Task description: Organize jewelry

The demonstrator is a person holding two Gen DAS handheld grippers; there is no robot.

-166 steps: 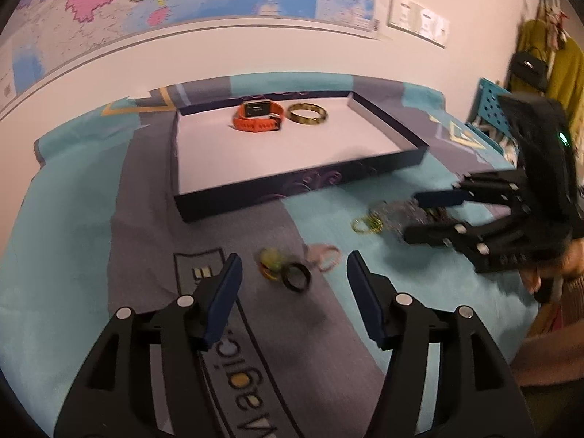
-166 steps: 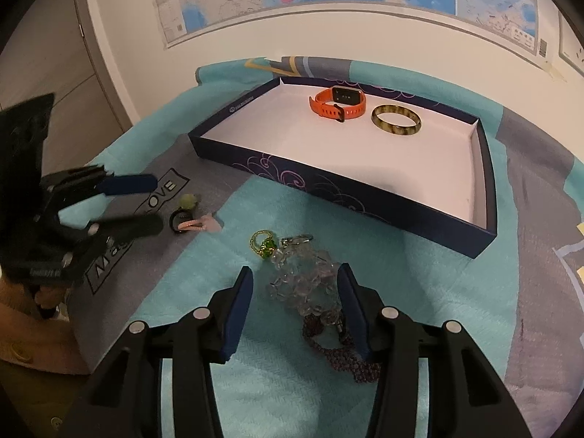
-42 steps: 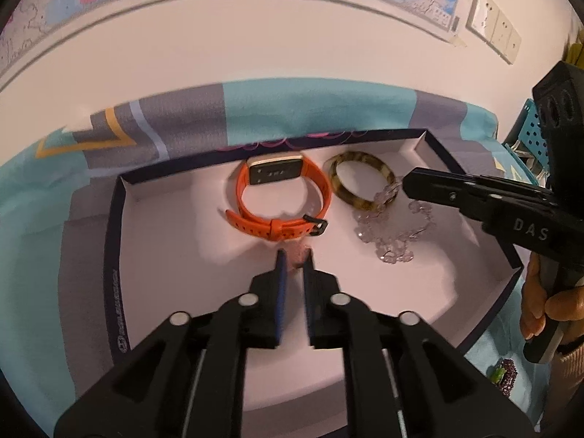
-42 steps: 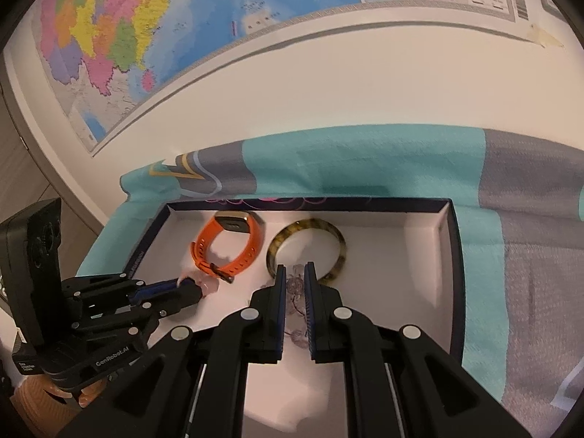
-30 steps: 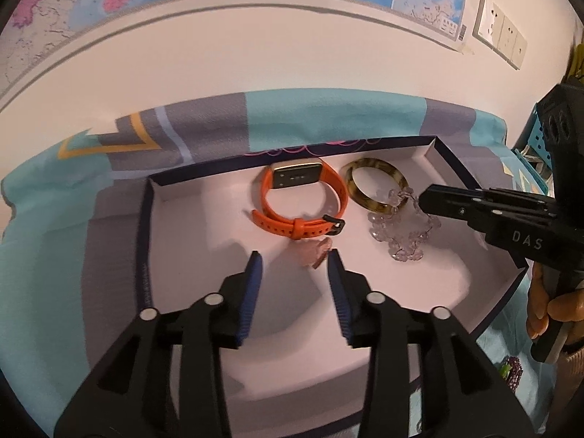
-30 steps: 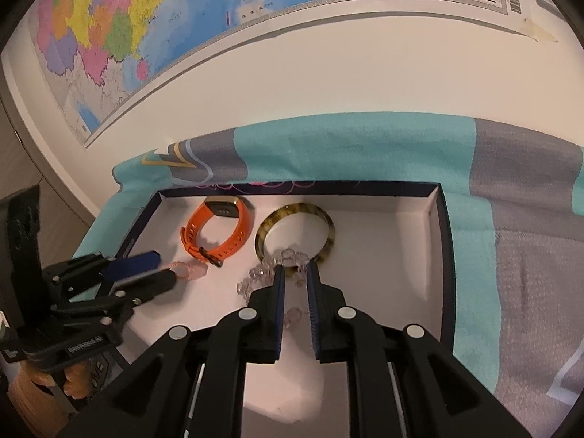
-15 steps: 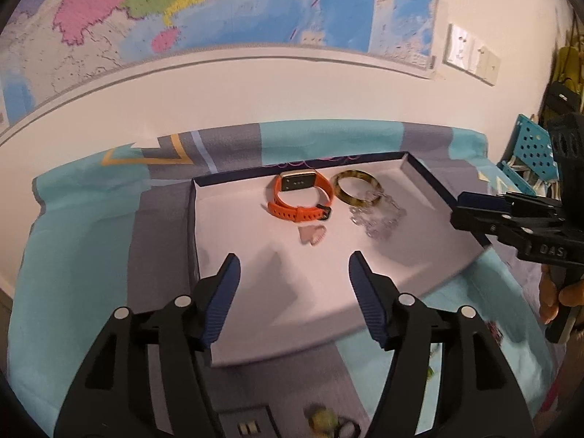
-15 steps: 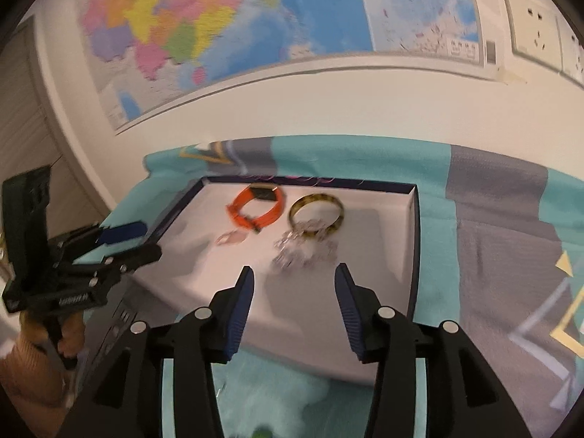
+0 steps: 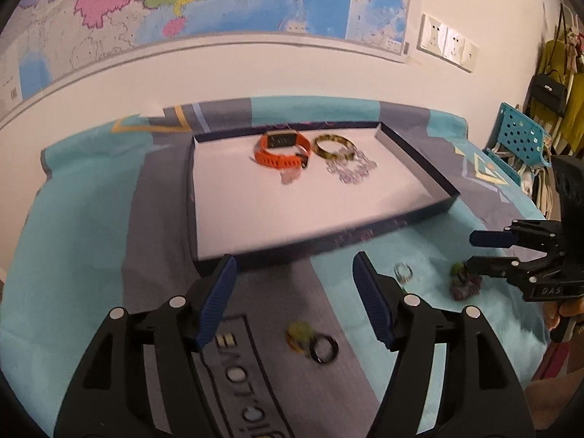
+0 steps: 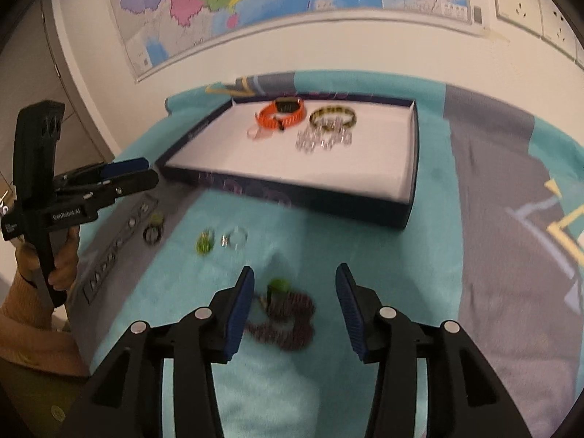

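A dark blue tray with a white floor holds an orange watch, a tortoiseshell bangle, a clear bead bracelet and a small pink piece. My left gripper is open above a black ring and a green-yellow piece. My right gripper is open around a dark purple bead bracelet with a green bead. A clear ring and a green ring lie between the grippers.
A teal and grey cloth covers the table. A wall with a map stands behind it. A blue perforated chair and hanging bags are at the far right.
Both grippers let go of their pieces in the tray, opened, and pulled back toward the loose jewelry on the cloth. The pink piece and clear bracelet now lie in the tray.
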